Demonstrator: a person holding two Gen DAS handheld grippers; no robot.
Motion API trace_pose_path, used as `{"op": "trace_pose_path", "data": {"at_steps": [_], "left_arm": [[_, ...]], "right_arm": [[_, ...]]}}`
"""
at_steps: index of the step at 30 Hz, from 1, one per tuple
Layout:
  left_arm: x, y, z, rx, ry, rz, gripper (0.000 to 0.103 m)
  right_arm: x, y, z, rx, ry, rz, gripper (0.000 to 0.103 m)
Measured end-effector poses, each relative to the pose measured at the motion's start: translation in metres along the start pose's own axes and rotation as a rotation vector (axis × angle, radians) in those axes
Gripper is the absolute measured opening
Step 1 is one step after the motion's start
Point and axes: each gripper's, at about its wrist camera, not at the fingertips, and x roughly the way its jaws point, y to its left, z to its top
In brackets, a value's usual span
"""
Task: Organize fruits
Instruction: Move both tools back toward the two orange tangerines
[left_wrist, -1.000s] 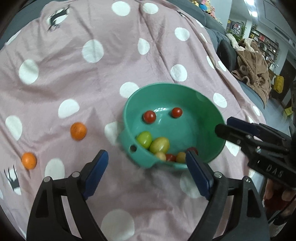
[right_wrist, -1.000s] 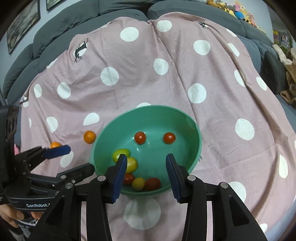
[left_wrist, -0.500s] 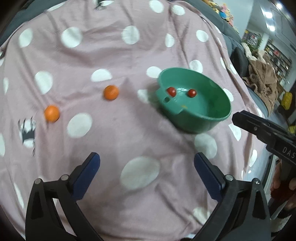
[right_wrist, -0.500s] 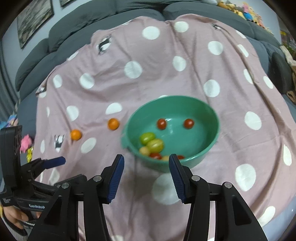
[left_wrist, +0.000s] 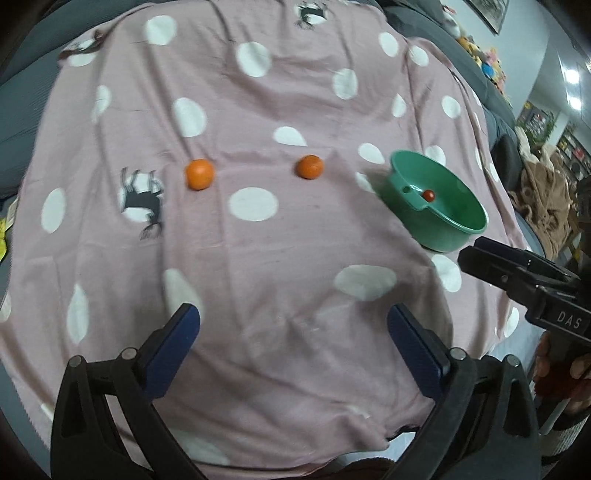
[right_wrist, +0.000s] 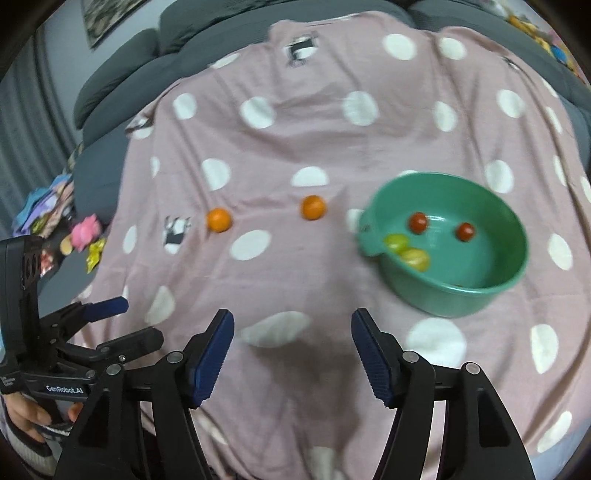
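Note:
A green bowl (right_wrist: 447, 291) sits on the pink dotted cloth at the right and holds red tomatoes (right_wrist: 418, 222) and yellow-green fruits (right_wrist: 415, 258); it also shows in the left wrist view (left_wrist: 443, 229). Two small oranges lie on the cloth left of the bowl, one nearer it (left_wrist: 309, 167) (right_wrist: 313, 207) and one farther left (left_wrist: 199, 174) (right_wrist: 218, 219). My left gripper (left_wrist: 293, 338) is open and empty, well short of the oranges. My right gripper (right_wrist: 291, 341) is open and empty, near the cloth's front.
The pink cloth (left_wrist: 258, 258) covers a grey sofa (right_wrist: 122, 85). Toys and wrappers (right_wrist: 83, 236) lie off the cloth's left edge. A brown blanket (left_wrist: 543, 188) lies at the far right.
Both grippers have pulled back from the bowl and swung left. The bowl now sits at the right of both views, and the two oranges sit nearer the middle.

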Motion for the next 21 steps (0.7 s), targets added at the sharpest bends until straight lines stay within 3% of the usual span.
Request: {"op": "trace_pose_path", "data": {"at_steps": [10, 21], "left_arm": [[-0.012, 0.052, -0.019, -0.106, -0.021, -0.006, 0.102], [-0.003, 0.076, -0.008, -0.129, -0.042, -0.021, 0.101]], "right_arm": [[0.029, 0.048, 0.006, -0.097, 0.078, 0.032, 0.067], [0.065, 0.053, 0.014, -0.099, 0.133, 0.042, 0.067]]}}
